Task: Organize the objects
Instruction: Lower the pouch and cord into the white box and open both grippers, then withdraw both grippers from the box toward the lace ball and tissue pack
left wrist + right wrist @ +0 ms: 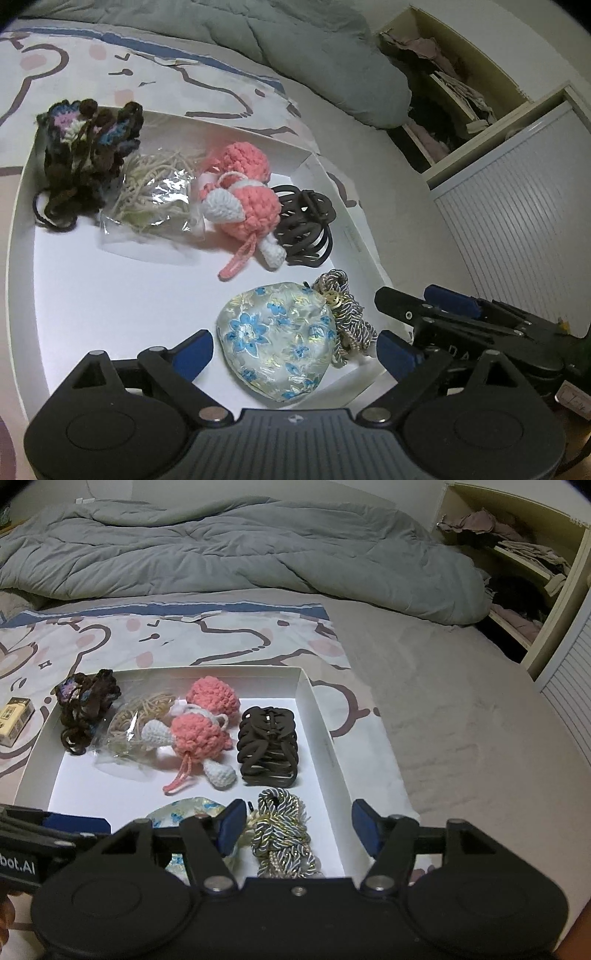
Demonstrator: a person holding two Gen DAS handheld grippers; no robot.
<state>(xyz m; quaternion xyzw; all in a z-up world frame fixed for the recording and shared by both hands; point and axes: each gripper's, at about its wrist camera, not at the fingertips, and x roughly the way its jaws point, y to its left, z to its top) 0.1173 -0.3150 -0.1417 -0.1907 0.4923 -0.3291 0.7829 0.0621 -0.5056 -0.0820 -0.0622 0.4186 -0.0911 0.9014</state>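
Note:
A white shallow box (pixel 22 192) (pixel 317 716) on the bed holds a dark crochet piece (pixel 85 155) (pixel 85 709), a plastic bag of cream string (pixel 155 195) (pixel 136 720), pink and white crochet mushrooms (pixel 243 192) (pixel 199 727), a brown hair claw (pixel 306 229) (pixel 267 746), a floral silk pouch (pixel 277 343) (pixel 177 814) and a braided cord (pixel 347 314) (pixel 284 834). My left gripper (pixel 295 350) is open around the pouch. My right gripper (pixel 299 829) is open over the cord, and it also shows in the left wrist view (pixel 443 306).
A grey duvet (pixel 240 554) lies at the back of the bed. A cartoon-print sheet (pixel 166 635) lies under the box. A small yellow carton (pixel 14 720) sits left of the box. An open wardrobe with clothes (pixel 524 572) and a slatted door (pixel 517 206) stand at right.

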